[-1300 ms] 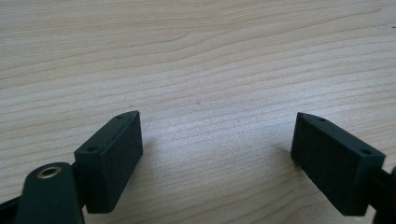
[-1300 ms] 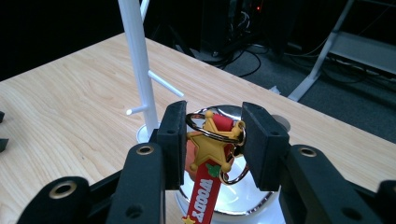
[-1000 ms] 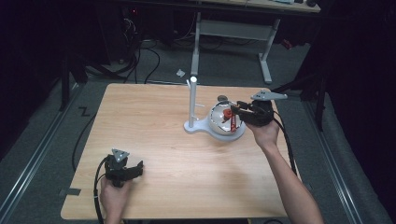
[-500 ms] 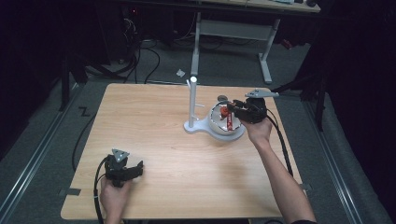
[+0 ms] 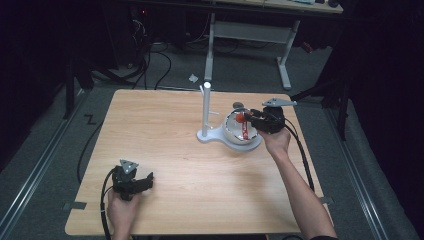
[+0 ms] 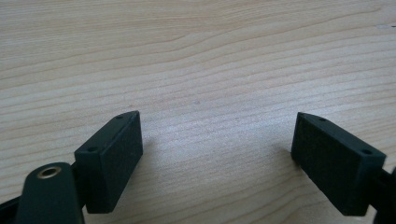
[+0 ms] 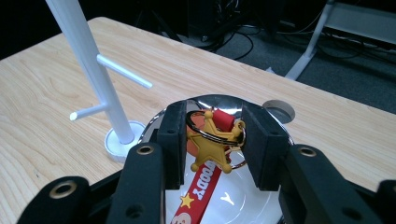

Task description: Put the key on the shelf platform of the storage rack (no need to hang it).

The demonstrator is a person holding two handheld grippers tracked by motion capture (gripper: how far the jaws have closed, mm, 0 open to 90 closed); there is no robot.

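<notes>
**Right gripper has the star keychain, left one is parked**

The right gripper [image 7: 211, 140] has its fingers [image 7: 172, 140] closed in narrow around a keychain [image 7: 208, 148]: a yellow sheriff-star charm on a metal ring [image 7: 205, 132], with a red strap [image 7: 201, 189] that reads "WOODY" hanging down below the fingers. The ring and the star sit right between the two pads, touching both as far as I can tell. Directly under the fingers is a shiny silver bowl [image 7: 243, 198], and the strap's lower end drops toward the inside of it. Ahead and to the left of the fingers stands a white stand [image 7: 95, 70] with two short pegs sticking out, its round foot just beside the bowl's rim.

From the high view, the right gripper [image 5: 248, 117] is held over the bowl [image 5: 234, 131] near the far right part of the tabletop [image 5: 190, 165], with the white stand [image 5: 205, 107] just to the left of it.

The left gripper [image 5: 145, 183] is well apart from all that, down at the near left of the tabletop, held in the person's hand [image 5: 120, 210]. Its fingers [image 6: 109, 161] are spread wide with nothing between them, just bare wood grain under and ahead of them.
</notes>
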